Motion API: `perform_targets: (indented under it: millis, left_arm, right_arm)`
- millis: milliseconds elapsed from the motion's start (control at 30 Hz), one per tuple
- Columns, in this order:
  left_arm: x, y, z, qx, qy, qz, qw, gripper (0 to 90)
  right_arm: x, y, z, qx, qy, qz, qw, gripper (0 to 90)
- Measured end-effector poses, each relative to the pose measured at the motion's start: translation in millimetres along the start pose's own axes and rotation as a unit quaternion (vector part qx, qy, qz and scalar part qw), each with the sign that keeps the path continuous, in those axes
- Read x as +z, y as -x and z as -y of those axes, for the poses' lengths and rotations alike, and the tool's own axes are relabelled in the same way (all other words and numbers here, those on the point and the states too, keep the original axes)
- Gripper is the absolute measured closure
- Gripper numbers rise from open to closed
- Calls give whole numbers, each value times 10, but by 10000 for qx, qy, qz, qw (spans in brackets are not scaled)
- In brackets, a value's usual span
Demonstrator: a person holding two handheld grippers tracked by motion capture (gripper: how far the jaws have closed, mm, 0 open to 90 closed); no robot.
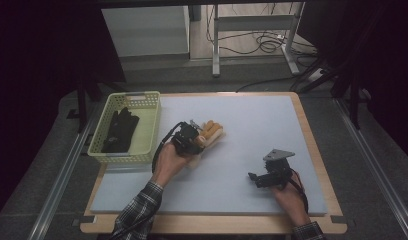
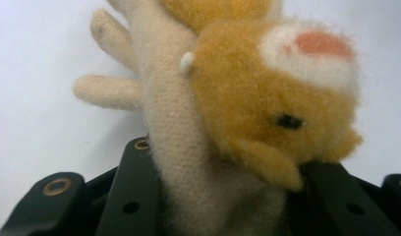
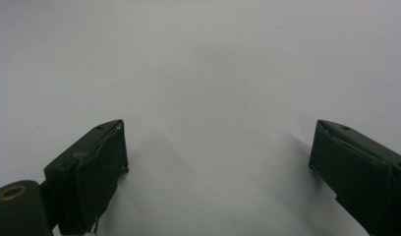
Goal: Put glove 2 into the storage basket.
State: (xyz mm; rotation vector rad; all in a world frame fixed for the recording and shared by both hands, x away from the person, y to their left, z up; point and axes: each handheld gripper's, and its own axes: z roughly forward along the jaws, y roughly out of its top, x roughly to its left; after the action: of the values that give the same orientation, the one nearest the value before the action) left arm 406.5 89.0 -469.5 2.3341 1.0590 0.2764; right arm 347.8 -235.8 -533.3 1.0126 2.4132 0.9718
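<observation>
Pinched in the left tool, a plush toy hangs above the mat; right tool spread.

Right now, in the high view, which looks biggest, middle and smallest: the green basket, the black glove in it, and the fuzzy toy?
1. Green basket: clearly the largest.
2. Black glove: lies inside the basket, taking up much of its floor.
3. Fuzzy toy: looks smallest, but the left gripper, shut on it, hides part, so this place is unsure.
</observation>
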Motion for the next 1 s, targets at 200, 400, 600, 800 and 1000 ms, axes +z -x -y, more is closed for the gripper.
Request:
perform_targets:
  millis: [200,400,600,800,1000]
  left_arm:
    - [-296,-200,-126,-170,108,-276,9994,628]
    - [-569,-485,-116,-570,259,-630,9960,623]
    - [-833,-877,8,-1097,327,-1021,9882,621]
    - [-1049,-1257,216,-1528,357,-1391,9778,615]
    - [-1078,-1573,447,-1992,332,-1634,9657,610]
  right_arm:
    - [1,1,0,-9,6,-1,10000,71]
    - [0,1,0,-9,7,-1,10000,71]
    - [3,1,1,-7,17,-1,10000,70]
    - [3,1,1,-8,17,-1,10000,70]
    - [3,2,1,-7,18,-2,10000,71]
